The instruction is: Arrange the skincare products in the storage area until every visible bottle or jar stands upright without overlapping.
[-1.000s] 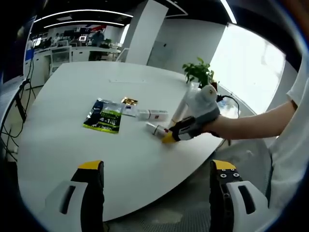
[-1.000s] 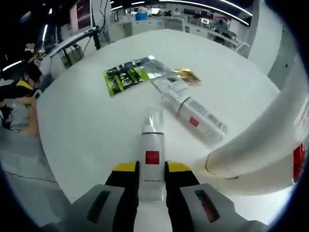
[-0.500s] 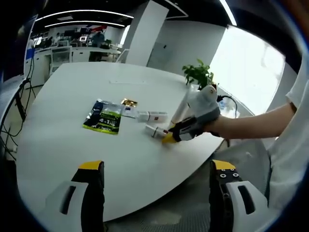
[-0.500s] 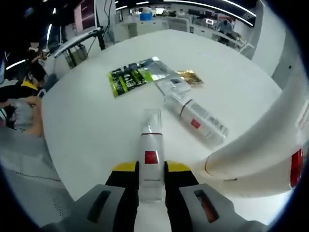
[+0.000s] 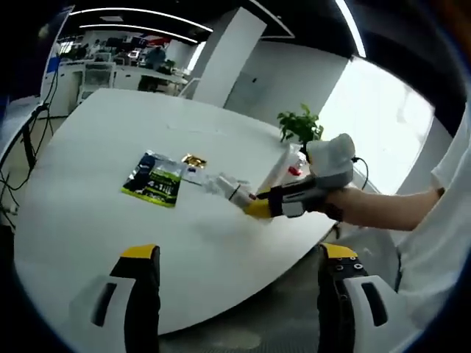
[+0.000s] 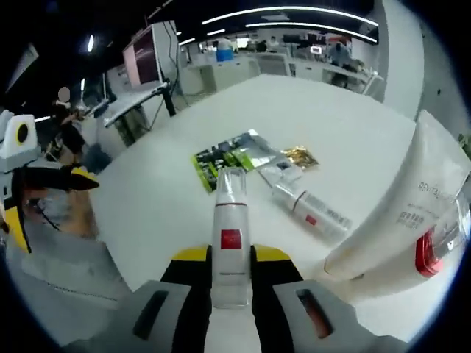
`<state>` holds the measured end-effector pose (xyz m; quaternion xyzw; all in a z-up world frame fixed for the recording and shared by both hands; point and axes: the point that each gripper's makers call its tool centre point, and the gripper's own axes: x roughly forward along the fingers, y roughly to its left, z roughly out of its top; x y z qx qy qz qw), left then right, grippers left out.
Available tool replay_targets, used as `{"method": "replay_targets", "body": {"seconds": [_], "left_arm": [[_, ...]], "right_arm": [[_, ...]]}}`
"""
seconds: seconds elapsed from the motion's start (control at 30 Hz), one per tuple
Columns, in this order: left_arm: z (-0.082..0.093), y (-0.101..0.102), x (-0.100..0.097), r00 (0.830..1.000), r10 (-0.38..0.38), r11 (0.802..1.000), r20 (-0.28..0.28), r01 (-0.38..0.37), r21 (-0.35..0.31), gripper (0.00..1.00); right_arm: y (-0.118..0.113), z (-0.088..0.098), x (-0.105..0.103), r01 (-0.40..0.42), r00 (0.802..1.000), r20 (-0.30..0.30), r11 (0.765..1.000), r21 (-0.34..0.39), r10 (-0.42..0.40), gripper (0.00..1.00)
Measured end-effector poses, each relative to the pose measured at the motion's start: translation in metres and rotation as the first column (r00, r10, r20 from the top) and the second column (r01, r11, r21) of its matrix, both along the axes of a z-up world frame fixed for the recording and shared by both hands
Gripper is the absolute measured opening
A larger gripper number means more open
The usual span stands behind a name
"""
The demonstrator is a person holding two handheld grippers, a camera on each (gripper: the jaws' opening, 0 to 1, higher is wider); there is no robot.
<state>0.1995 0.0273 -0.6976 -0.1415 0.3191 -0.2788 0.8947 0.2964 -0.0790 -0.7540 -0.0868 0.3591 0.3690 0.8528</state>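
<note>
Left gripper view first: the left gripper (image 5: 239, 294) hangs off the near edge of the big white table (image 5: 88, 220), its two yellow-tipped jaws spread wide with nothing between them. Out across the table the right gripper (image 5: 259, 208) reaches in from the right, held by a person's hand (image 5: 346, 209), and it is pinching a small white tube (image 5: 237, 193) that sticks out from its yellow tips, lifted off the tabletop. Just beyond it a white bottle (image 5: 221, 182) lies on its side. Left of that sit a green packet (image 5: 156, 184), a clear packet (image 5: 193, 174) and a small gold packet (image 5: 194, 159), all flat on the table. A potted plant (image 5: 299, 126) stands at the far edge, with a tall white tube (image 5: 280, 165) near it.

Now the right gripper view: the jaws are pressed onto the white tube's (image 6: 230, 243) lower body, red square label facing up, clear cap pointing away. Below and beyond it the white bottle (image 6: 316, 215) with a red mark lies flat on the table (image 6: 147, 213), touching the clear packet (image 6: 278, 173). The green packet (image 6: 224, 158) and gold packet (image 6: 298, 156) lie nearby. On the right the tall white tube (image 6: 401, 220) looms close, red cap at the edge. The left gripper (image 6: 22, 176) peeks in at the left, blurred.
</note>
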Motion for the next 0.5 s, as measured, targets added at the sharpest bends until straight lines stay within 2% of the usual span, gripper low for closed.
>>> {"method": "replay_targets", "body": {"seconds": [0.23, 0.37, 0.5], "left_arm": [[0.005, -0.003, 0.0, 1.0, -0.013, 1.0, 0.004, 0.013, -0.009, 0.81], [0.015, -0.002, 0.004, 1.0, 0.0, 0.999, 0.013, 0.001, -0.049, 0.8], [0.021, 0.0, 0.008, 1.0, 0.004, 0.999, 0.029, -0.002, -0.046, 0.78]], "right_arm": [[0.015, 0.026, -0.008, -0.032, 0.998, 0.056, 0.997, 0.077, 0.028, 0.19], [0.03, 0.048, -0.015, -0.089, 0.989, 0.134, 0.981, 0.17, 0.066, 0.19], [0.034, 0.054, -0.026, -0.129, 0.981, 0.166, 0.979, 0.16, 0.102, 0.19]]}}
